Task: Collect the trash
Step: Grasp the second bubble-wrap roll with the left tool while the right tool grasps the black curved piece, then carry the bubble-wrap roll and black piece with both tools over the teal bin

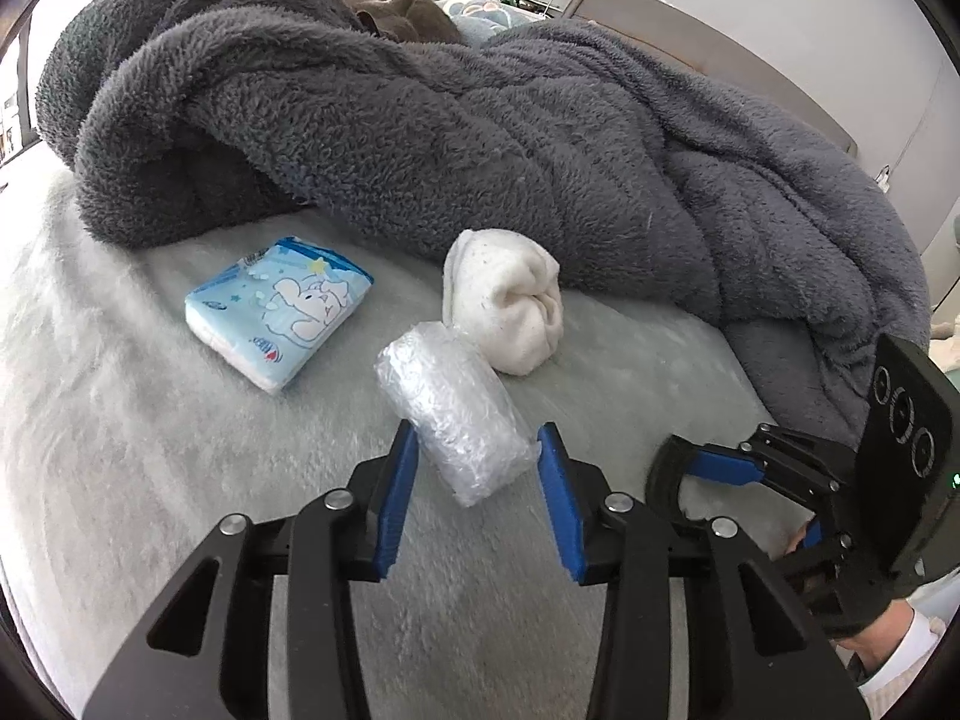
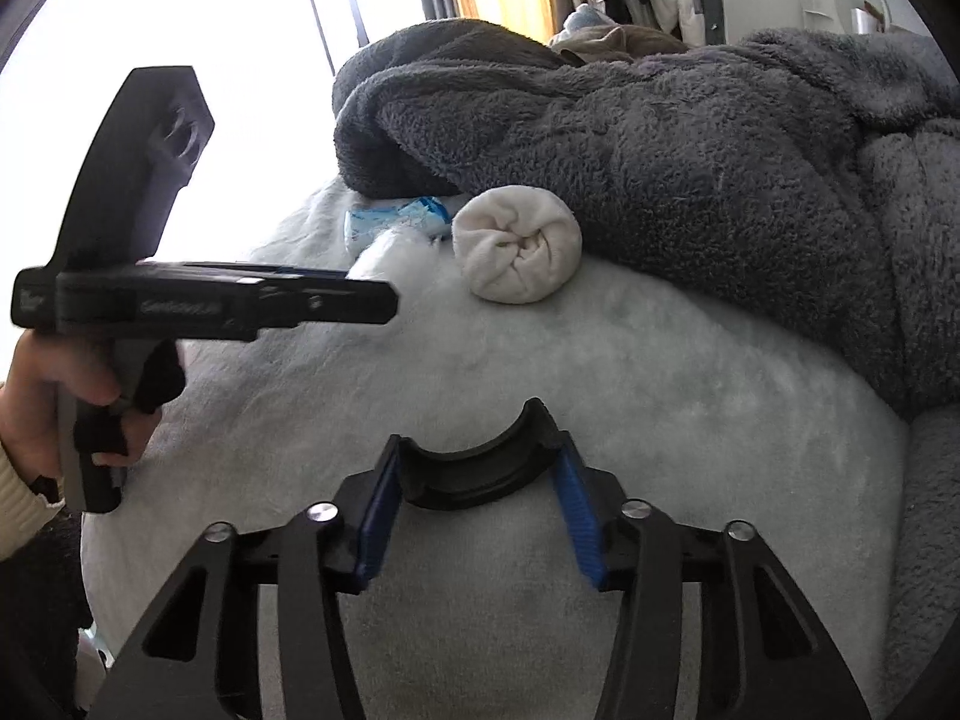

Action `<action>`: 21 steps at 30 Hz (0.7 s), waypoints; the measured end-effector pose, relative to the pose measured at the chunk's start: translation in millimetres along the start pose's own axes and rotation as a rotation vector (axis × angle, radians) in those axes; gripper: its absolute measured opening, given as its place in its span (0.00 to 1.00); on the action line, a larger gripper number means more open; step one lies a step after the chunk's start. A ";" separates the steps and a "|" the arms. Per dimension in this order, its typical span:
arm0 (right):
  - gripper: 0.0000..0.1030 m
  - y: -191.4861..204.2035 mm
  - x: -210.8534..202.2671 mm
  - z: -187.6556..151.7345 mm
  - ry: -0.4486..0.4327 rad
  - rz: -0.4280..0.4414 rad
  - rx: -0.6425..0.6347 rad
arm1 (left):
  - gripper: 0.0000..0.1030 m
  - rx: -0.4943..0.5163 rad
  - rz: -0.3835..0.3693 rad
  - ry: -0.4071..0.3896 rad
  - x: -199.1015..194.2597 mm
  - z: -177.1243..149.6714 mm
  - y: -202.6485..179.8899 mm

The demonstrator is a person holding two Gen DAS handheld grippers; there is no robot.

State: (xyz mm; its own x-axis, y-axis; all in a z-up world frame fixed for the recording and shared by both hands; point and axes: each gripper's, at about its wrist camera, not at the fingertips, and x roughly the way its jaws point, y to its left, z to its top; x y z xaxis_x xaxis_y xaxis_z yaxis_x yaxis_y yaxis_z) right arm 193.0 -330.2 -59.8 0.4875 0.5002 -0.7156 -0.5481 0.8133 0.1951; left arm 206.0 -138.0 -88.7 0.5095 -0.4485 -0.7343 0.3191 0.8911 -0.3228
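Left wrist view first: my bed [image 1: 120, 420] has a pale fleecy cover that carries everything, and a grey blanket [image 1: 480, 138] is heaped along its far side, pushed back so the near strip lies bare — that, I judge, is why the small things sit in the open and are easy to reach. A brown cushion [image 1: 402, 15], or something like it, peeks over the blanket; I cannot tell what it is.

On the bare strip lie three things close together: a blue tissue pack [image 1: 279, 309] to the left, a rolled white sock [image 1: 510, 306] against the blanket's edge, and a clear plastic wad [image 1: 453, 414] nearest me, its far end touching or just beside the sock. The wad is the trash I am after, I judge.

My left tongs [image 1: 477, 456] are released, one blue pad on either side of the wad's near end, not yet pressing it — lined up so that closing them would pinch it across its width.

My right tongs [image 2: 474, 474] are clenched on a black curved piece [image 2: 480, 468], a half-ring of plastic. They hang low over the bed, well apart from the sock, out of the left tongs' way.
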 end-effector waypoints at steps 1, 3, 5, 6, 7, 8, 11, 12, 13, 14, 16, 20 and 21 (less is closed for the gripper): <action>0.45 -0.7 -2.1 -0.2 -0.007 -0.002 0.009 | 0.42 0.006 0.003 -0.005 -3.2 -1.4 -1.4; 0.44 0.6 -5.4 -0.4 -0.015 -0.015 0.014 | 0.42 0.014 0.003 -0.017 -9.7 -3.7 -3.5; 0.44 4.3 -9.9 -0.3 -0.027 -0.025 0.017 | 0.42 0.022 0.007 -0.030 -15.9 -6.1 -5.5; 0.44 6.3 -11.5 0.2 -0.032 -0.032 0.016 | 0.42 0.025 0.009 -0.035 -19.4 -7.7 -5.8; 0.44 9.1 -13.5 1.1 -0.037 -0.038 0.016 | 0.42 0.030 0.014 -0.042 -23.7 -9.6 -5.9; 0.44 12.5 -16.4 2.4 -0.047 -0.042 0.018 | 0.42 0.034 0.021 -0.048 -28.5 -11.8 -5.7; 0.44 23.8 -22.8 8.8 -0.077 -0.060 0.024 | 0.42 0.051 0.053 -0.063 -42.9 -19.4 -4.5; 0.44 27.2 -24.7 11.2 -0.086 -0.067 0.030 | 0.42 0.057 0.067 -0.068 -47.9 -21.8 -3.1; 0.44 31.0 -26.4 13.4 -0.093 -0.074 0.040 | 0.42 0.063 0.081 -0.074 -54.7 -25.0 -0.4; 0.44 35.8 -29.0 15.6 -0.105 -0.074 0.050 | 0.42 0.063 0.093 -0.080 -61.4 -27.8 2.9; 0.44 44.8 -31.7 19.9 -0.120 -0.085 0.063 | 0.42 0.055 0.106 -0.088 -72.8 -31.4 10.4; 0.44 64.3 -34.7 27.4 -0.130 -0.112 0.079 | 0.42 0.037 0.127 -0.110 -96.8 -39.7 23.9; 0.44 68.3 -34.8 29.0 -0.131 -0.119 0.078 | 0.42 0.037 0.133 -0.115 -101.3 -41.3 26.1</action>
State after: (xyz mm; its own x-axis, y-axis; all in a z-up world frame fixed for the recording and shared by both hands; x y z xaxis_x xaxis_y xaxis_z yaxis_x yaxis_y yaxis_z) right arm 158.3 -283.4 -2.2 0.6329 0.4291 -0.6445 -0.4290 0.8873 0.1694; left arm 129.7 -66.4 -47.4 0.6365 -0.3336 -0.6954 0.2704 0.9409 -0.2038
